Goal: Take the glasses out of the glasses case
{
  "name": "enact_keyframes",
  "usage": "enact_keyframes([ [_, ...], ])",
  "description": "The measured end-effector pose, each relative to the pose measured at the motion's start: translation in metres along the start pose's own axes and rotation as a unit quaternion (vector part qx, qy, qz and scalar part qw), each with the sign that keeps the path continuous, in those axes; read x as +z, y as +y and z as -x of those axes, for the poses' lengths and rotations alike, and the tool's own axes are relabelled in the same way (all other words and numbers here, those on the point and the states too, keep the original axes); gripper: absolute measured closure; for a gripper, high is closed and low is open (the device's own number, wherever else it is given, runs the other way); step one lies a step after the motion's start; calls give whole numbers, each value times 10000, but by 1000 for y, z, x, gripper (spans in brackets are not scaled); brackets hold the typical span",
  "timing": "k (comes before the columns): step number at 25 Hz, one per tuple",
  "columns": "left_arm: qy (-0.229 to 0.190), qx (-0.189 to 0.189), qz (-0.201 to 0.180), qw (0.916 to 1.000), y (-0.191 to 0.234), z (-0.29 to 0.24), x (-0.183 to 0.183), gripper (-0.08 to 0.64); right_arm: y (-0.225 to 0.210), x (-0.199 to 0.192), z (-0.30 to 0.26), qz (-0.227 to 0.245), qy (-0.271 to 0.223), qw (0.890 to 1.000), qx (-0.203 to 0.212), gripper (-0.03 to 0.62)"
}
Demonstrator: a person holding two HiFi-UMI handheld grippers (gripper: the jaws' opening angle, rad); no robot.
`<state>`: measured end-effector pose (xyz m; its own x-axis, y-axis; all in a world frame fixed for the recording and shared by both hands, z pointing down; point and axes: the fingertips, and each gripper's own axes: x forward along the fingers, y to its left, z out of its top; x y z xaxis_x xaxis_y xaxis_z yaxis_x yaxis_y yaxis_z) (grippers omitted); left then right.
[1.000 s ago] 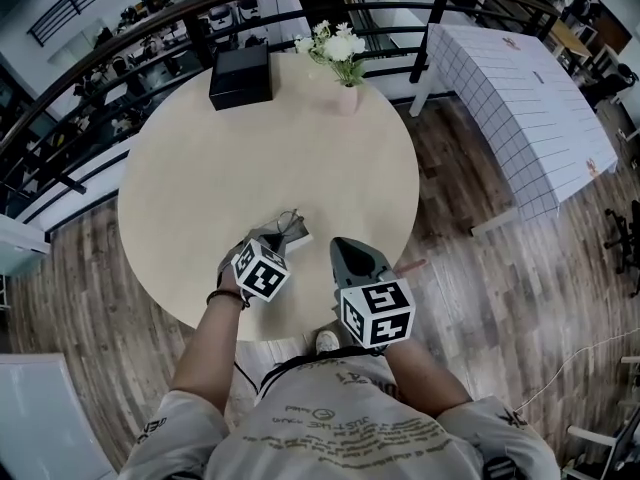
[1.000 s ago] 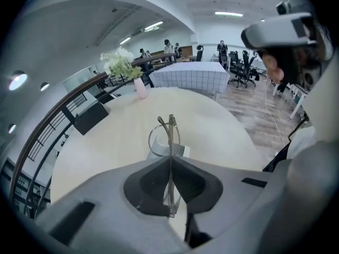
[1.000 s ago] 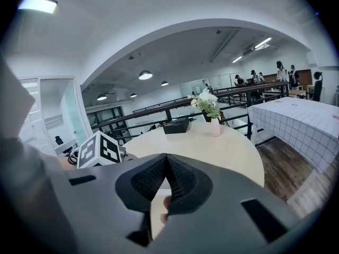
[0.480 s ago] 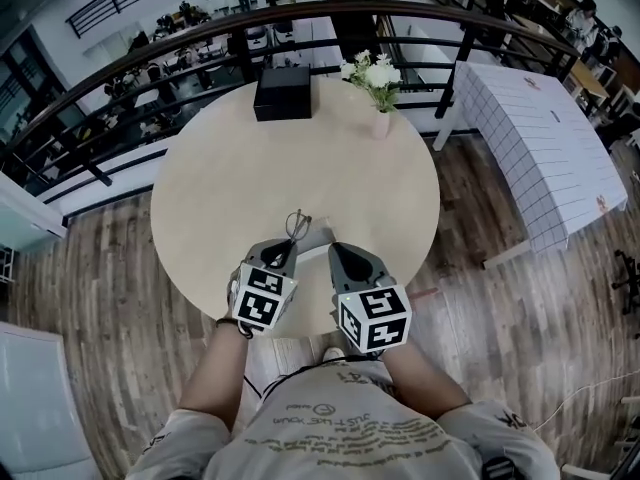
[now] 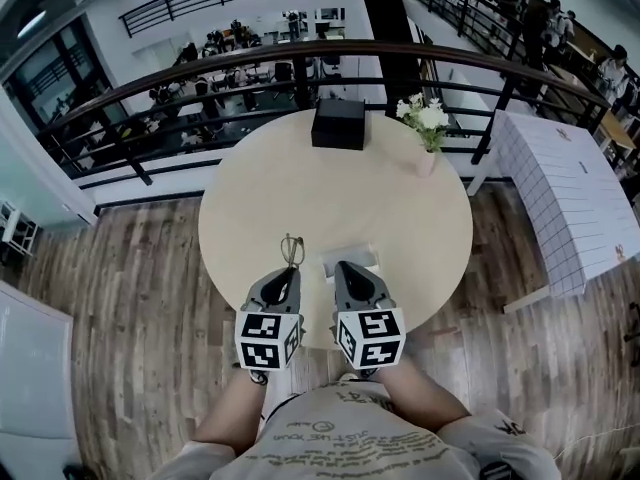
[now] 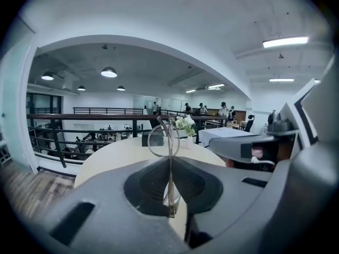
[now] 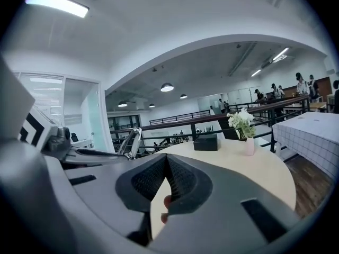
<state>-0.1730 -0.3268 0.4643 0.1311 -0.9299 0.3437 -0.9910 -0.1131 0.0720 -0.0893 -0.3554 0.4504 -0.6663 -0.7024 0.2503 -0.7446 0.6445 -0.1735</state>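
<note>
Head view, left gripper (image 5: 288, 273) fingers clamping glasses (image 5: 291, 247) outside glasses case (image 5: 356, 258), right gripper (image 5: 343, 268) fingers closed.

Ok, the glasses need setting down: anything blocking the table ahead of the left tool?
Nothing visible does. The left tool holds the glasses above bare table; the case lies to its right, the black box and flower vase sit at the far edge.

Bright, cool light from ceiling strips (image 6: 285, 41); soft shadows; strong fisheye bending; gripper views' corners vignetted black.
</note>
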Motion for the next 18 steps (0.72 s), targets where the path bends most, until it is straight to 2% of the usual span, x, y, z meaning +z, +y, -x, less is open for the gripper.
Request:
enact_keyframes([
  [7, -351, 432, 44, 9984, 19, 26, 2, 535, 31, -11, -19, 204, -35, 9992, 332, 581],
  [11, -384, 589, 114, 9975, 35, 56, -3, 535, 64, -13, -14, 234, -45, 9986, 467, 581],
  [18, -369, 744, 241, 9963, 54, 58, -5, 535, 75, -11, -27, 229, -66, 9981, 564, 581],
])
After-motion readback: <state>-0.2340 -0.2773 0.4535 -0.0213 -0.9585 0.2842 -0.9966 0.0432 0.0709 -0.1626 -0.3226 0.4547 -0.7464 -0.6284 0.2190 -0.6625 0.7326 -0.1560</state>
